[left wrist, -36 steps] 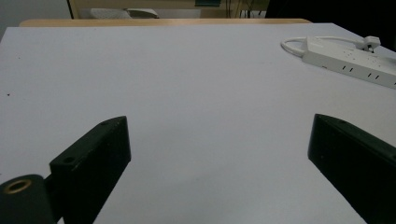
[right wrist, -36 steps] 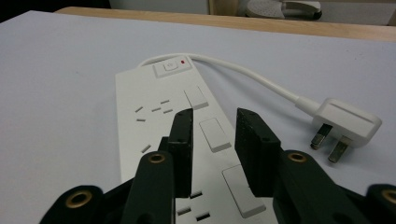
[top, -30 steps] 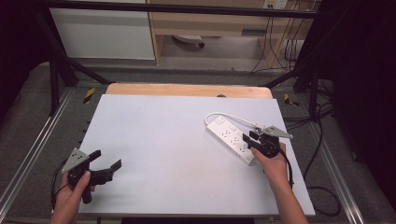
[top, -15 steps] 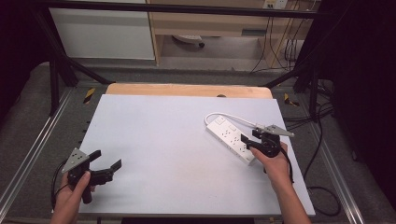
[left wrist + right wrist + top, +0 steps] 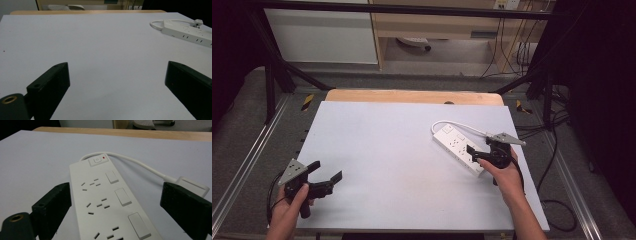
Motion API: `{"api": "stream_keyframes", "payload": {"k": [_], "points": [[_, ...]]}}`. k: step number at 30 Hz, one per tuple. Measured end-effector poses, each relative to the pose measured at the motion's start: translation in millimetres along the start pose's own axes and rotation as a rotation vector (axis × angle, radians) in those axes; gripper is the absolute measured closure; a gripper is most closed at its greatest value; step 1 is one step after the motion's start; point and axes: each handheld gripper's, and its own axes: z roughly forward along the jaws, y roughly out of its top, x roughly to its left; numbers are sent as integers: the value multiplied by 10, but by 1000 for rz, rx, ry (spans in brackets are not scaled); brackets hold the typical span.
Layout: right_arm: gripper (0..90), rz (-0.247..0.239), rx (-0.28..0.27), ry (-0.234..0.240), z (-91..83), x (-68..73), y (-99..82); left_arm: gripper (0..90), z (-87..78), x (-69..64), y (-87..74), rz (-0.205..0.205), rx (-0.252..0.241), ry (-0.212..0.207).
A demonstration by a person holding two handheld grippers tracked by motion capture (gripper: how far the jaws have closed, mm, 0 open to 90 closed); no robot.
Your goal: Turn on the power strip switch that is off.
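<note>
Table: white rectangular top, bare apart from one item; a wooden edge runs along its far side.

Power strip: white, multi-socket, lying flat on the right half of the table, set at a slant with its switch end toward the far left and its other end toward the near right. In the right gripper view the strip shows a square main switch with a small red light beside it, three-pin socket groups down one side and rocker switches down the other. Its white cord loops out from the switch end and curves to the right to a flat white plug resting on the table.

Right gripper: held in the person's right hand at the near right end of the power strip. Jaws spread wide, one on either side of the strip, with clear gaps to the casing; nothing grasped. Grey three-cornered plate on top.

Left gripper: held in the person's left hand at the near left corner of the table, well apart from the strip. Jaws parted and empty, pointing to the right over bare tabletop. In the left gripper view the power strip lies far off at the upper right.
</note>
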Motion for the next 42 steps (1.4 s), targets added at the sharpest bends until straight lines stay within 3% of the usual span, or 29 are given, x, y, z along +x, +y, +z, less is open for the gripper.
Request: {"api": "stream_keyframes", "payload": {"k": [14, 23, 31, 42], "points": [[31, -1, -7, 18, -7, 49, 89, 59, -2, -1, 0, 1, 0, -1], [24, -16, -47, 55, -47, 119, 150, 59, -4, -11, 0, 3, 2, -1], [33, -32, -118, 63, -167, 154, 187, 59, -8, -14, 1, 9, 1, 1], [38, -36, -166, 65, -427, 118, 194, 59, -21, 3, 2, 0, -2, 4]]}}
